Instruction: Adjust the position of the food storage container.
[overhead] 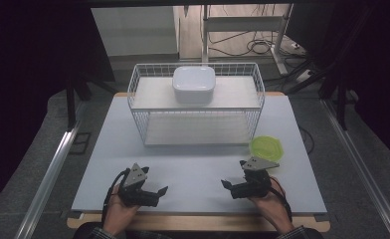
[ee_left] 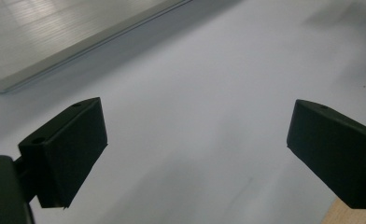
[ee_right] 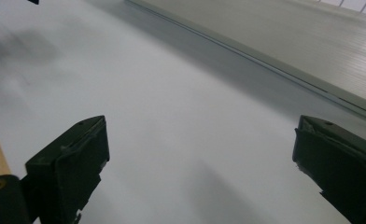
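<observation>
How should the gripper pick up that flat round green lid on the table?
Probably by its raised rim. The flat green plastic lid lies low on the grey table, so the open right gripper, nearest, could come from the front, one jaw over the near edge.

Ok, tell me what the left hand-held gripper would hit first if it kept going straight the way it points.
Probably the right hand-held gripper: the left hand-held gripper points across the bare table toward it, with nothing between them. Its jaws stand open and empty. Depth is uncertain.

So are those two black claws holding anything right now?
No, nothing. The left gripper and the right gripper both stand open over the bare white table, with nothing between their jaws.
</observation>
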{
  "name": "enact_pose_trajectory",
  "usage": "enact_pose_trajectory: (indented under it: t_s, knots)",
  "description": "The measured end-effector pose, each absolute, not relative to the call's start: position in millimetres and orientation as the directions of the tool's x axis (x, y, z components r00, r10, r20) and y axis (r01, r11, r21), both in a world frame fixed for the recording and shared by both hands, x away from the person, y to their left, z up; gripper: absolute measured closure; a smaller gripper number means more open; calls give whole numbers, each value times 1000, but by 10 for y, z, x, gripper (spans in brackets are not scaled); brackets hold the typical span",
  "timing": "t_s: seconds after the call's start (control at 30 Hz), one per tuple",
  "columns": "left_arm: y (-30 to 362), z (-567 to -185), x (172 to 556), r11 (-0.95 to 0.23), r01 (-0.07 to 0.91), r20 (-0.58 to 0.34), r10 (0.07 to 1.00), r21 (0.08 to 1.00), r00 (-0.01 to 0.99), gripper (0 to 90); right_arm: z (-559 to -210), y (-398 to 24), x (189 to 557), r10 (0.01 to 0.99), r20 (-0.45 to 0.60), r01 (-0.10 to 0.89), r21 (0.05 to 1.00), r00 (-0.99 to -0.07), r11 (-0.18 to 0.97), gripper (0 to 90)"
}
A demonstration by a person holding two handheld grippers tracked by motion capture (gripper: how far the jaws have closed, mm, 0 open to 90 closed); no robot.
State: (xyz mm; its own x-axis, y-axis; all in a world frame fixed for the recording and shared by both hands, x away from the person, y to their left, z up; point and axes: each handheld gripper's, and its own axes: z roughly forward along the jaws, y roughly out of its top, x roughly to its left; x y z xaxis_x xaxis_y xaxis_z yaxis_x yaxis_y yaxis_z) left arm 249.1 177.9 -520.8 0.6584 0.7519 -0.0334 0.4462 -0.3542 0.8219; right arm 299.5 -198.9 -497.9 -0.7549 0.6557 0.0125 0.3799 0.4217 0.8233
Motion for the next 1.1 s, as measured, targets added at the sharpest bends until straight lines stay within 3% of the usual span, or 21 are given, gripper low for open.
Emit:
enact_pose_trajectory:
  t_s: [0.2, 0.3, 0.5, 0.67, 0.7, 0.87, 1.1]
  knots:
    - [1739, -5239, 2495, -366, 445, -43, 731, 817, 681, 43, -4936, -2074, 3053, 686, 36, 416, 817, -727, 398, 23]
    - [1727, -5248, 2498, -371, 445, -43, 727, 815, 686, 44, -4862, -2116, 3062, 698, 29, 418, 818, -715, 395, 69]
    - [1742, -5247, 2503, -351, 451, -68, 723, 821, 687, 42, -4717, -2306, 3096, 731, 11, 414, 830, -682, 373, 334]
    - [1744, -5260, 2514, -350, 460, -75, 725, 816, 684, 43, -4672, -2571, 3242, 799, -16, 452, 818, -602, 357, 686]
    - [1742, -5263, 2516, -351, 462, -74, 726, 814, 684, 43, -4672, -2571, 3242, 799, -16, 452, 818, -602, 357, 686]
    - [1737, -5269, 2521, -351, 464, -77, 726, 813, 684, 43, -4639, -2746, 3383, 839, -25, 459, 828, -543, 322, 897]
    - [1742, -5272, 2528, -344, 467, -85, 726, 815, 683, 43, -4597, -2908, 3596, 878, -30, 473, 833, -477, 286, 900]
